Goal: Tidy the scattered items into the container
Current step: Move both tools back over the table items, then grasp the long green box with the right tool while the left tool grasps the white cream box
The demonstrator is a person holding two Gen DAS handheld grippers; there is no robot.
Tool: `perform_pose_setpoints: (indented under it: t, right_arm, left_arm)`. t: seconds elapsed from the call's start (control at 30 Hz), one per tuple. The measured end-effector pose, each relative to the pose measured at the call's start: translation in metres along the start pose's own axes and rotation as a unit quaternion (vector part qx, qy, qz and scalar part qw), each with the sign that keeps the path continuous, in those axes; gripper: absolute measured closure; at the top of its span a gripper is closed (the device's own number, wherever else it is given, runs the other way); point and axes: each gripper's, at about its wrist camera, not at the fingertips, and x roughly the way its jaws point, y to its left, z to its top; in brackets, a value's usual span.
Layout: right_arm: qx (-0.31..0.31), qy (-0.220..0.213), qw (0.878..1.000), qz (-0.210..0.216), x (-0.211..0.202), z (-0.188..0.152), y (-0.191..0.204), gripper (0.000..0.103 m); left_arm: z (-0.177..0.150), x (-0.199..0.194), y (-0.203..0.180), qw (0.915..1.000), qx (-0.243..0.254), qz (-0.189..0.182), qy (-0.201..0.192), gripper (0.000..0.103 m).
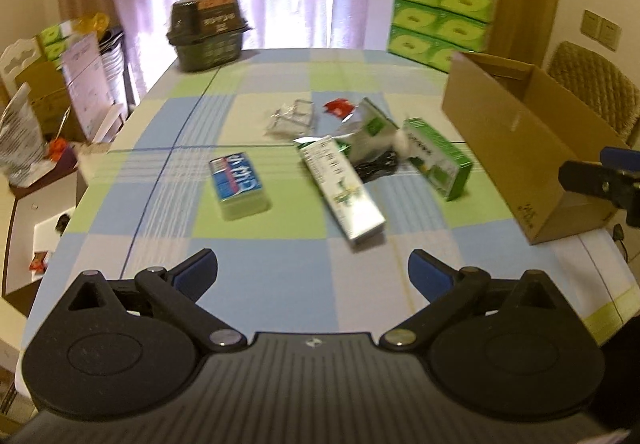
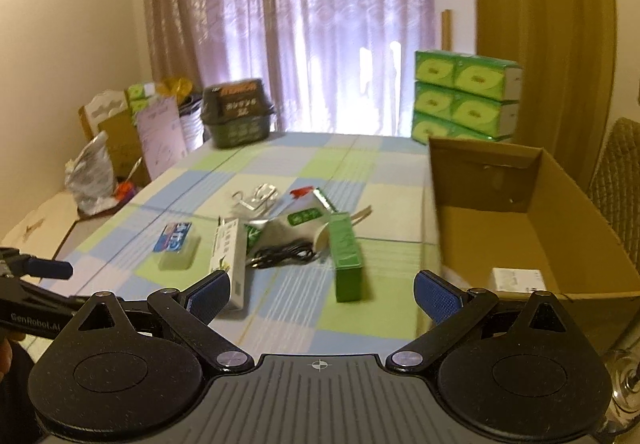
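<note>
A lived-in home dining room. Ahead of the gripper stands a table (image 2: pixel 280 324) under a checked blue-and-green cloth, with floor-length sheer curtains (image 2: pixel 296 24) over a bright window beyond it. A woven-back chair (image 1: pixel 592 92) sits at the far right, stacked tissue packs (image 2: pixel 464 104) at the table's far end, household clutter (image 1: pixel 48 92) at the far left.

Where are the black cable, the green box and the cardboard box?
black cable (image 2: pixel 280 257), right wrist view, middle of the coil.
green box (image 2: pixel 347 260), right wrist view, top face.
cardboard box (image 2: pixel 476 236), right wrist view, inner wall.
</note>
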Motion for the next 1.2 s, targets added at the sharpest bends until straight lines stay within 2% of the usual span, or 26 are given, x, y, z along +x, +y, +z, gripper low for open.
perform_pose_setpoints:
  t: [0.2,0.37,0.7,0.73,0.77,0.8,1.03,1.1,1.2]
  right_arm:
    - [-0.014,0.018,1.000,0.007,0.018,-0.007,0.009,0.000]
    - [-0.045,0.038,0.998,-0.009,0.040,-0.007,0.019,0.000]
    - [-0.094,0.070,0.993,-0.028,0.111,0.006,0.017,0.001]
    - [-0.095,0.074,0.992,-0.031,0.119,0.007,0.014,0.003]
    - [-0.096,0.079,0.992,-0.031,0.127,0.009,0.012,0.016]
    - [-0.097,0.086,0.991,-0.035,0.136,0.009,0.009,0.023]
    - [-0.089,0.110,0.988,-0.059,0.177,0.012,-0.010,0.024]
    - [-0.087,0.119,0.987,-0.058,0.187,0.011,-0.015,0.033]
    - [-0.084,0.130,0.986,-0.057,0.197,0.009,-0.020,0.036]
  left_arm:
    - [-0.004,0.012,0.012,0.9998,-0.017,0.000,0.010,0.003]
    - [-0.003,0.029,0.015,0.9994,-0.027,-0.008,0.017,0.003]
    - [0.008,0.063,0.021,0.9989,-0.041,-0.012,0.020,0.003]
    - [0.010,0.067,0.021,0.9989,-0.040,-0.015,0.020,0.003]
    - [0.011,0.070,0.021,0.9989,-0.039,-0.018,0.020,0.003]
    - [0.012,0.074,0.021,0.9988,-0.038,-0.021,0.021,0.003]
    - [0.024,0.106,0.011,0.9977,-0.032,-0.053,0.029,0.007]
    - [0.027,0.116,0.006,0.9970,-0.032,-0.062,0.033,0.012]
    - [0.031,0.131,0.000,0.9962,-0.030,-0.072,0.039,0.016]
